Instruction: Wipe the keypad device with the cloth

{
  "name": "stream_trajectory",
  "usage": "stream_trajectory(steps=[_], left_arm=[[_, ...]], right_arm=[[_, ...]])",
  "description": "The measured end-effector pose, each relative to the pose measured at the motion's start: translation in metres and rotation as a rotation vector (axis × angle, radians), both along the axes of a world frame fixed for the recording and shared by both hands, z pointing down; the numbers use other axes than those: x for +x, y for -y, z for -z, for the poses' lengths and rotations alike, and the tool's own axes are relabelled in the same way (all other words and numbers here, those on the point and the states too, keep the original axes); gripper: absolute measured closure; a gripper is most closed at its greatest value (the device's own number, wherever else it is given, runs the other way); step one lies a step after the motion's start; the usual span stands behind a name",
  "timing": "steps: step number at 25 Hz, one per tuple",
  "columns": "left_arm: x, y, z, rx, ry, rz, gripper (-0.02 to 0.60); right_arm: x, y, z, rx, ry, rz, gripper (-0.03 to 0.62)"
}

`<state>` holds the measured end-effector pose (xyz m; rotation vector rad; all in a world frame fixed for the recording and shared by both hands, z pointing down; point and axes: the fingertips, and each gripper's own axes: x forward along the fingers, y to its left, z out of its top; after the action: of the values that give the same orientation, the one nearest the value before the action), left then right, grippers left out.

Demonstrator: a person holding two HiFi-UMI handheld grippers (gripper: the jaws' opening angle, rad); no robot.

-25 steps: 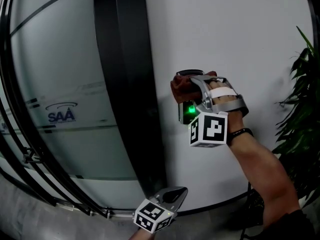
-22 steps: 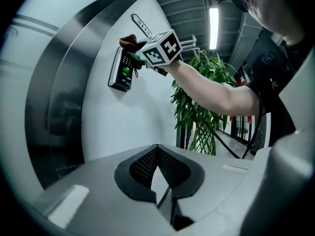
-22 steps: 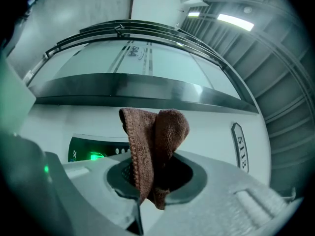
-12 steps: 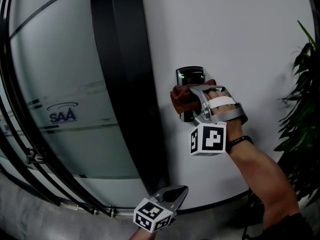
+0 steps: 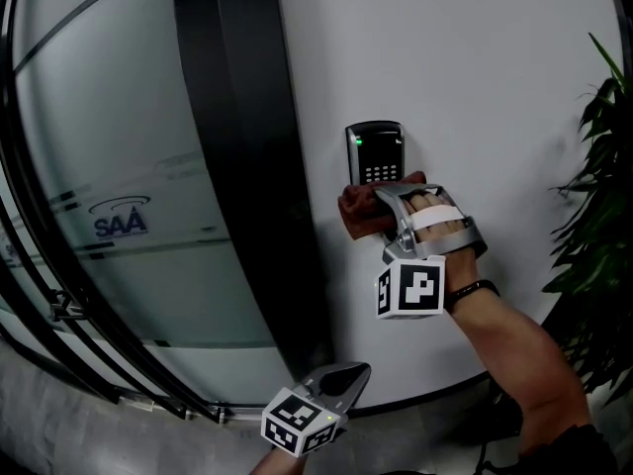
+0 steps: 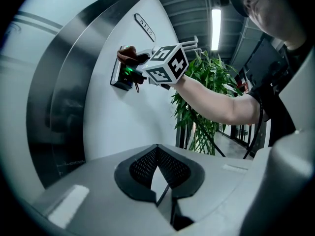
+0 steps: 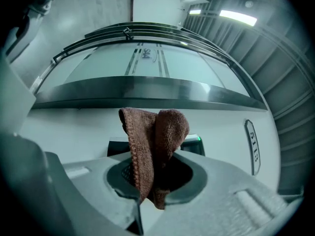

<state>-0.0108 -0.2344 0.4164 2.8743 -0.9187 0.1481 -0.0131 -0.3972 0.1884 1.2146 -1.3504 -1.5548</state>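
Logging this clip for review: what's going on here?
A person's right gripper is shut on a brown cloth, holding it at the lower edge of the wall-mounted keypad device, whose green light is lit. The left gripper hangs low, away from the device, jaws together with nothing in them.

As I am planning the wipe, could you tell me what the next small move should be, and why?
Probably slide the right gripper upward: its cloth sits at the keypad device's lower edge, while the keys and green light above are uncovered.
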Motion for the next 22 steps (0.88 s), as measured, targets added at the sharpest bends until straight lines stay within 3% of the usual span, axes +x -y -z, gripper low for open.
stream_trajectory(steps=[22], left_arm=[[-0.002, 0.0, -0.005, -0.011, 0.005, 0.004, 0.565]], right_arm=[[0.008, -0.001, -0.055, -0.079, -0.007, -0.003, 0.54]])
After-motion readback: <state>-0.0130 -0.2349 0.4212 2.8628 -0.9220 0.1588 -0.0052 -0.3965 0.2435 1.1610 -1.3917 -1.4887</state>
